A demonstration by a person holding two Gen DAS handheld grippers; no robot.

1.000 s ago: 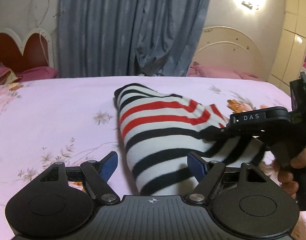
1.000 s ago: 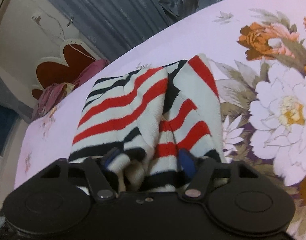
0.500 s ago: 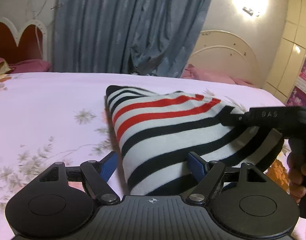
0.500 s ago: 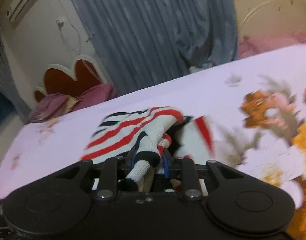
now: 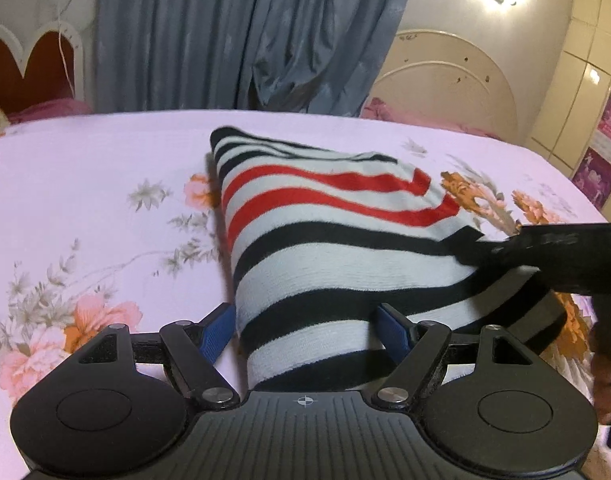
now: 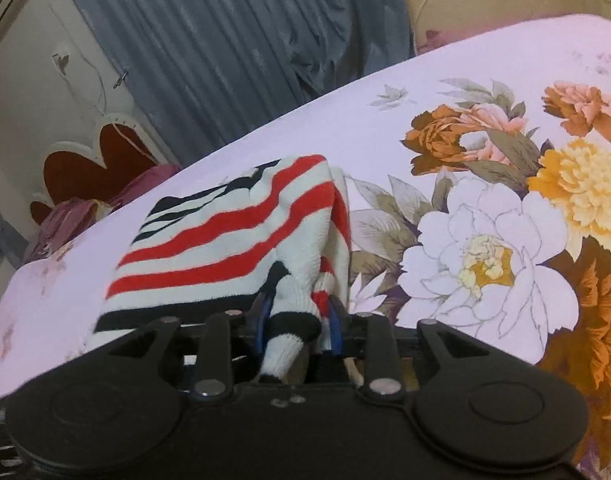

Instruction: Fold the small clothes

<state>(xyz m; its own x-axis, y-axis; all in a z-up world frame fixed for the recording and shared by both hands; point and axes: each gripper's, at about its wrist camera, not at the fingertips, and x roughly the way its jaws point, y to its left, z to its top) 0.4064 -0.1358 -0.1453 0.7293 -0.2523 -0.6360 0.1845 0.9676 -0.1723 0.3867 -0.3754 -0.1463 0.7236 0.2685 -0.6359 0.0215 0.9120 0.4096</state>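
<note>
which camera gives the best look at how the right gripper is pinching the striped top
The right wrist view: there the right gripper is shut on a bunched edge of the striped top, cloth squeezed between its blue pads. In the left wrist view that gripper comes in blurred from the right edge, its tips hidden against the cloth.

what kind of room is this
Most likely a home bedroom. The striped garment lies on a bed with a floral pink sheet, a curved cream headboard stands behind it, and long grey-blue curtains cover the wall.
</note>
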